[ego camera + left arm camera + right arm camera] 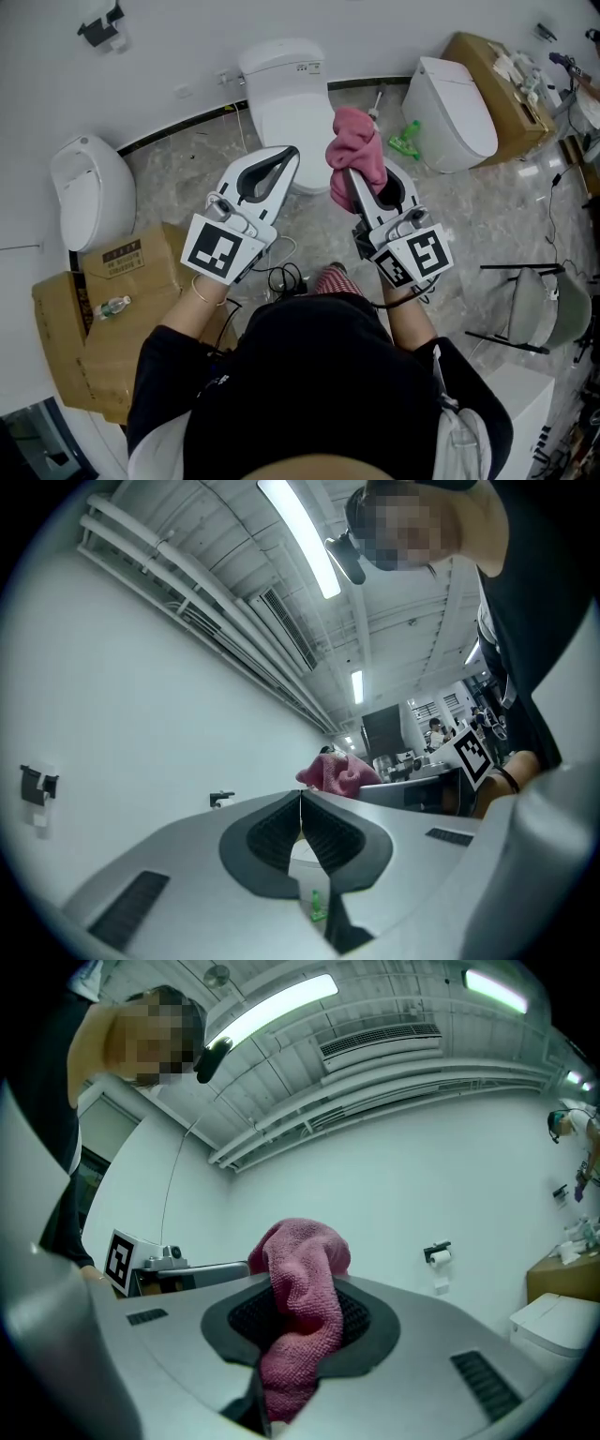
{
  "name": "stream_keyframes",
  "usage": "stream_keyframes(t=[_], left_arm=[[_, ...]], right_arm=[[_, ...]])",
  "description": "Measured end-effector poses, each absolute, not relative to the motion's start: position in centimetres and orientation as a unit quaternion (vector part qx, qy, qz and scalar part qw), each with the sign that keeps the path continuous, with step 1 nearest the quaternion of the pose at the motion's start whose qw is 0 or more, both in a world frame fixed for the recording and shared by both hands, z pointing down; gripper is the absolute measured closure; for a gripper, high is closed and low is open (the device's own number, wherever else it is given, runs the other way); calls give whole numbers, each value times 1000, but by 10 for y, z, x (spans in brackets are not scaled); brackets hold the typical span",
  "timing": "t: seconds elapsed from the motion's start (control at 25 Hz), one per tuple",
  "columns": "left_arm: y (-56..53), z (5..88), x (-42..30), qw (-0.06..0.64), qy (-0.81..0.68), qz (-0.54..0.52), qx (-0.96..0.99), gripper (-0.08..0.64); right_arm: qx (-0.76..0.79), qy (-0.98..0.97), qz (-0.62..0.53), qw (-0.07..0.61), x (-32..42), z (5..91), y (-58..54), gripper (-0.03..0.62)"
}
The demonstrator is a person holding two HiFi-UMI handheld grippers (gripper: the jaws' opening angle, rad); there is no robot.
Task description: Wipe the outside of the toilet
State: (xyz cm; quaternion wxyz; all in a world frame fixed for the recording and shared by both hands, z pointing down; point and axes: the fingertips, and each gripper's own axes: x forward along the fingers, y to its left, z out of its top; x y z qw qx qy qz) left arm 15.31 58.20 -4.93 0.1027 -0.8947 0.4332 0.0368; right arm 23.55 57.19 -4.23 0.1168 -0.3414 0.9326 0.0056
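Observation:
A white toilet (284, 98) with its lid down stands against the far wall, straight ahead. My right gripper (349, 171) is shut on a pink cloth (356, 150), held up in the air in front of the toilet's right side. In the right gripper view the pink cloth (298, 1307) bulges up between the jaws and hangs down. My left gripper (292, 153) is shut with nothing in it, raised before the toilet's front edge. In the left gripper view the left gripper (301, 797) shows its tips touching, with the cloth (336, 772) beyond.
A second toilet (451, 112) stands at the right with a green bottle (406, 140) beside it. A white urinal-like fixture (90, 188) is at the left, above cardboard boxes (112, 309). Cables (282, 277) lie on the marble floor. A metal stand (525, 305) is at right.

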Motion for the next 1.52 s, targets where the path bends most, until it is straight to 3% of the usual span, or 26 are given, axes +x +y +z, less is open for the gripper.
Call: stream_keyframes(t=[0.76, 1.52], left_arm=[[456, -44, 190, 107, 516, 10, -850, 549], [379, -39, 233, 86, 537, -8, -839, 549]], right_arm=[[-257, 959, 1, 116, 281, -41, 425, 492], [-234, 965, -27, 117, 331, -26, 345, 492]])
